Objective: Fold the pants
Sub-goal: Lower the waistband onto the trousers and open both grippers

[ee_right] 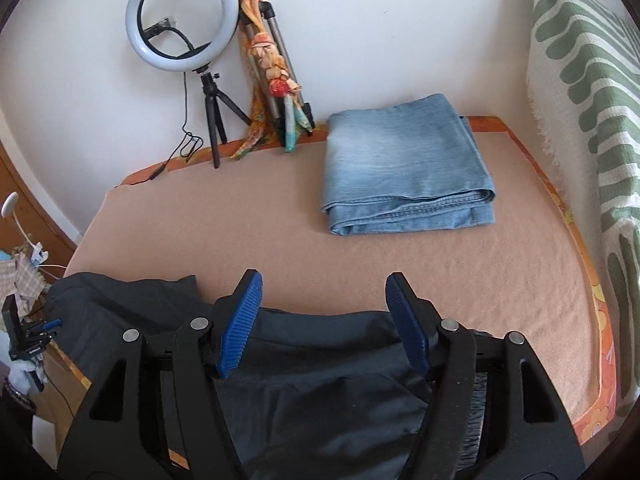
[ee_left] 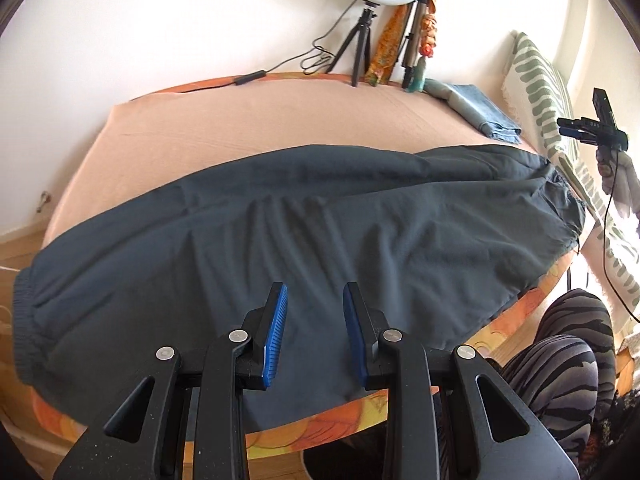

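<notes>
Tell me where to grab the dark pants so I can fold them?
Probably grab the dark pants at the ribbed cuff, coming in from the bed's near edge. They lie spread lengthwise, so that end can lift and swing over. Left gripper hovers open above them.

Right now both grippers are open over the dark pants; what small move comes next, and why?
Probably lower the right gripper onto the dark pants edge below it and close. Both grippers are open, holding nothing, and the pants lie lengthwise, unfolded, on the bed. The left gripper hovers over the middle.
</notes>
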Available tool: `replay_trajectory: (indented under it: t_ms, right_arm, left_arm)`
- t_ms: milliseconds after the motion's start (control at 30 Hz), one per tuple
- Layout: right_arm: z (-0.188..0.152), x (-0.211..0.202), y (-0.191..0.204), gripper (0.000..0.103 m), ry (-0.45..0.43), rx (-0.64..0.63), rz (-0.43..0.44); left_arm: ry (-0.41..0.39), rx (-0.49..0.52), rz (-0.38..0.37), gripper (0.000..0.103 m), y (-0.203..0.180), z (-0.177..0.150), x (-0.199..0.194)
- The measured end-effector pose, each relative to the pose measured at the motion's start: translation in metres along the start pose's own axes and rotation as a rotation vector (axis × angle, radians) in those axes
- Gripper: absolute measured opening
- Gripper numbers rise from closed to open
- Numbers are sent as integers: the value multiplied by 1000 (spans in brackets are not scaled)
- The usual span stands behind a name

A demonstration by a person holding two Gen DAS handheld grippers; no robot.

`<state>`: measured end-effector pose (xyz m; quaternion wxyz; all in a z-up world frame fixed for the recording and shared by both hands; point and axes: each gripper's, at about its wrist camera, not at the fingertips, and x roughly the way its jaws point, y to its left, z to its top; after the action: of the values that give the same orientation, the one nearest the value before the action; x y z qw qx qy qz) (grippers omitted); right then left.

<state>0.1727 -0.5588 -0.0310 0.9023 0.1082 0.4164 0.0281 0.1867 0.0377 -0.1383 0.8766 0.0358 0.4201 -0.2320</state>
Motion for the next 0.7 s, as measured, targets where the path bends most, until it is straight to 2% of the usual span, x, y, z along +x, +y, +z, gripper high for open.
replay_trajectory:
  t_ms: [100, 200, 367, 567, 700]
  right_arm:
    - [11, 36, 24, 67, 67, 12, 111]
    - [16, 73, 47, 67, 131, -5, 166]
    - [16, 130, 72, 67, 258, -11, 231]
    - [9, 192, 82, 67, 421, 119, 320]
    - [-2, 216, 97, 67, 511, 150, 376]
  left_arm:
    - [-4, -37, 61, 29, 24, -4, -7]
    - [-1, -56, 114, 31, 43, -7, -10]
    - [8, -79, 147, 31, 62, -13, -9]
    - [16, -83, 157, 31, 71, -19, -4]
    - [25, -88, 164, 31, 76, -22, 1]
